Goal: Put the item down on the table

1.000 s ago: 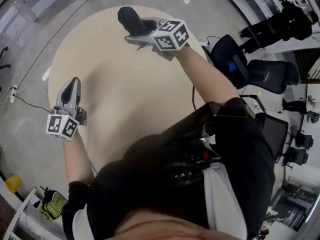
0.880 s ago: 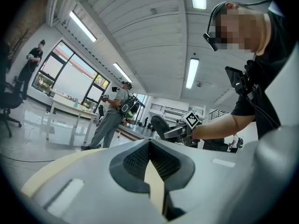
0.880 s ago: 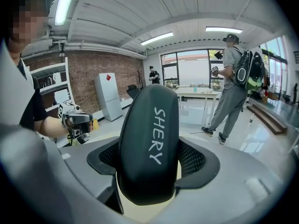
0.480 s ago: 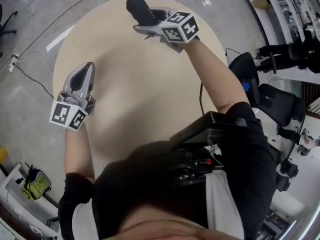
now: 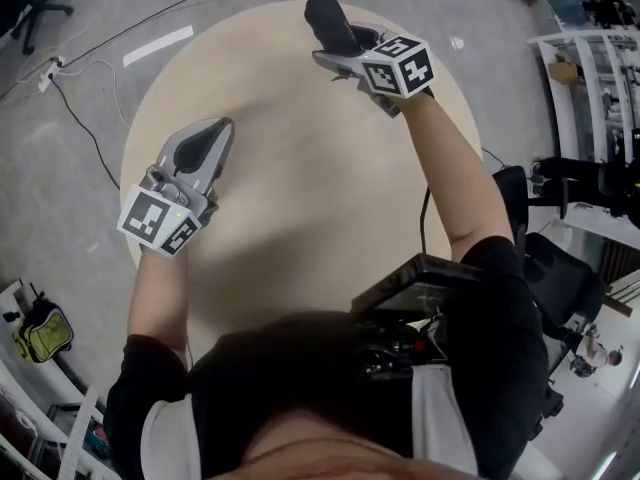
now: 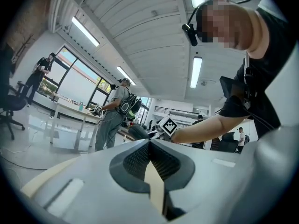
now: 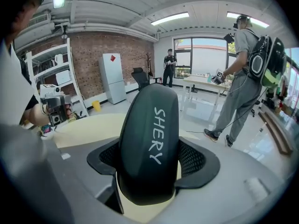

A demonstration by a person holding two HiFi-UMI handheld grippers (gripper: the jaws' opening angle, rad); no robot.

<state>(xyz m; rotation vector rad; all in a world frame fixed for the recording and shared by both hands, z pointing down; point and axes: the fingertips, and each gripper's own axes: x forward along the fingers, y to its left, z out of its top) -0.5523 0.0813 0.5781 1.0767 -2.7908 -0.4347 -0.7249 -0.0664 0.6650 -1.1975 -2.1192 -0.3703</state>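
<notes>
Case, black, oblong and smooth-shelled with white lettering along its side [image 7: 149, 139], sits clamped between the jaws of the right tool [image 7: 150, 164]. The mesh pads press on both of its flanks with the jaws standing roughly half apart, so the grip looks firm. Its long axis runs with the tool's own pointing line, and most of its length projects past the fingertips.

From the head view, the case [image 5: 332, 23] hangs over the far part of the round, pale beige worktop [image 5: 300, 198], its free end aimed at the far rim, with the right tool [image 5: 350, 50] just behind it and angled downward. Whether its underside already touches the surface I cannot tell; it appears slightly clear.

The coming move turns on that relation: the worktop lies directly below the case, so setting it down probably means lowering it and laying its long side flat before the jaws let go.

Nearer the person, the left tool [image 5: 205, 150] is over the worktop's left side, well apart from the case. Its jaws [image 6: 149, 155] are closed together on nothing.
</notes>
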